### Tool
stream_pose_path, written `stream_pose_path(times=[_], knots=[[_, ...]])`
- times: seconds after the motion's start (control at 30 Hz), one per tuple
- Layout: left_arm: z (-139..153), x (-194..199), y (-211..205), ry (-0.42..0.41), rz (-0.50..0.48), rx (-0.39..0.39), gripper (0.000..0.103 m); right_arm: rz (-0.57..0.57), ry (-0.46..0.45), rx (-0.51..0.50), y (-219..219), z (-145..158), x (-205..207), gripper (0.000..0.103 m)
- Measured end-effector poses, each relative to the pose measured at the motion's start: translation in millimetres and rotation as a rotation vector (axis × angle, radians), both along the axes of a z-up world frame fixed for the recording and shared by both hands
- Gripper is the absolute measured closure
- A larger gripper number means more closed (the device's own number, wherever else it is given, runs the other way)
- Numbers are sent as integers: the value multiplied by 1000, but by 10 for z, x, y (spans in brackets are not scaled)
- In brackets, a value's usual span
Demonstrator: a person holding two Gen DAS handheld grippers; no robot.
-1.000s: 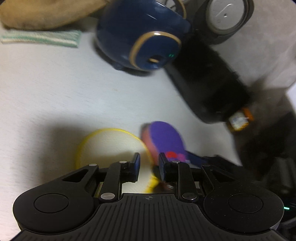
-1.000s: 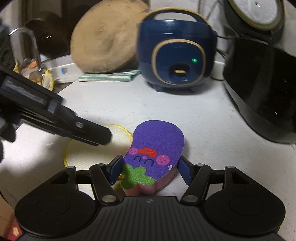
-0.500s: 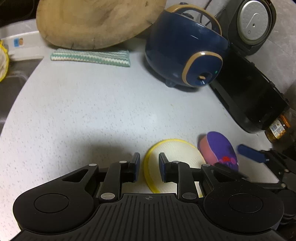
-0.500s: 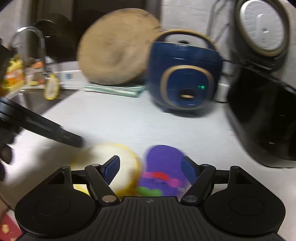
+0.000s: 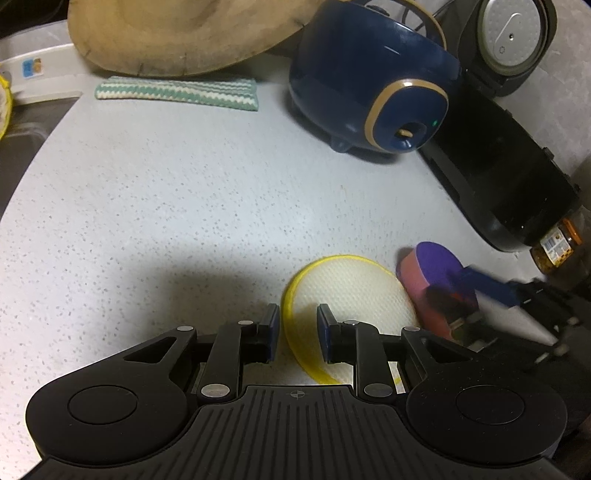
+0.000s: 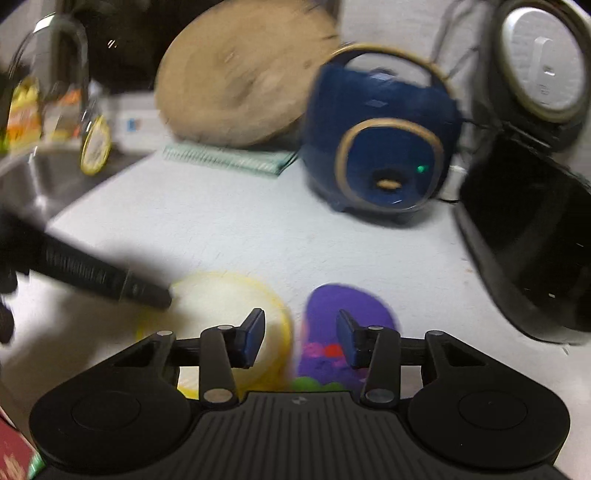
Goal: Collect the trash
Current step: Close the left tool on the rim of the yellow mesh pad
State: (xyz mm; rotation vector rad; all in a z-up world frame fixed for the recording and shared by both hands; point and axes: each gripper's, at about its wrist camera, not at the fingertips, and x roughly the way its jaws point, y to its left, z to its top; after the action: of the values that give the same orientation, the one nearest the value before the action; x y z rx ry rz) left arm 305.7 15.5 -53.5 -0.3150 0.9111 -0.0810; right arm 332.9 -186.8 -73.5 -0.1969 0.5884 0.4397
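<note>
A round white pad with a yellow rim (image 5: 351, 291) lies on the speckled counter (image 5: 184, 192). A purple sponge with a pink base (image 5: 428, 269) lies just right of it. My left gripper (image 5: 294, 328) hovers over the pad's left edge with its jaws a small gap apart and nothing between them. My right gripper (image 6: 300, 338) is open above the gap between the pad (image 6: 221, 299) and the sponge (image 6: 343, 314), empty. It shows blurred in the left wrist view (image 5: 491, 295), and the left gripper's finger (image 6: 96, 273) shows at the left of the right wrist view.
A blue rice cooker (image 5: 373, 92) and a black appliance (image 5: 506, 177) stand at the back right. A wooden board (image 5: 177, 33) leans behind a striped cloth (image 5: 177, 92). A sink (image 6: 48, 177) lies to the left. A jar (image 5: 557, 247) stands at the right.
Both grippers have pulled back and up from the sponge and pad. The right gripper, which straddled the sponge, has narrowed its opening and shifted left.
</note>
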Motion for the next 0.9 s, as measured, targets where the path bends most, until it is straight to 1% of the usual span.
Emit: stream_pose_path(times=[0.03, 0.1, 0.13, 0.17, 0.27, 0.3, 0.33, 0.37, 0.4, 0.43, 0.6, 0.73, 0.8, 0.9], knots=[[-3, 0, -2, 2, 0, 0, 78, -35, -3, 27, -95, 36, 17, 46], [-11, 2, -7, 4, 2, 0, 78, -99, 6, 57, -261, 36, 75, 29], [-12, -1, -7, 4, 2, -1, 78, -116, 30, 77, -332, 10, 122, 28], [-14, -7, -9, 4, 2, -2, 78, -120, 77, 101, -395, -30, 174, 28], [-19, -18, 12, 5, 7, -2, 78, -93, 210, 195, -481, -163, 261, 28], [-19, -25, 26, 4, 11, -2, 78, -86, 230, 209, -466, -197, 266, 29], [-17, -35, 46, 4, 17, -1, 78, -80, 235, 211, -432, -220, 264, 30], [-14, -47, 75, 3, 24, 2, 75, -61, 231, 205, -370, -229, 252, 33], [-9, -61, 108, 2, 39, 16, 66, -41, 227, 201, -314, -225, 227, 39], [-5, -75, 146, 0, 52, 23, 65, -16, 225, 192, -235, -211, 211, 39], [3, -217, 481, 1, 152, 35, 64, 93, 211, 158, 166, -188, 190, 40], [-14, -331, 698, 11, 208, 38, 65, 165, 195, 125, 490, -164, 219, 40], [-45, -384, 797, 13, 225, 14, 65, 199, 193, 117, 607, -149, 233, 40], [-64, -432, 923, 1, 251, -60, 63, 232, 189, 113, 717, -144, 227, 40]])
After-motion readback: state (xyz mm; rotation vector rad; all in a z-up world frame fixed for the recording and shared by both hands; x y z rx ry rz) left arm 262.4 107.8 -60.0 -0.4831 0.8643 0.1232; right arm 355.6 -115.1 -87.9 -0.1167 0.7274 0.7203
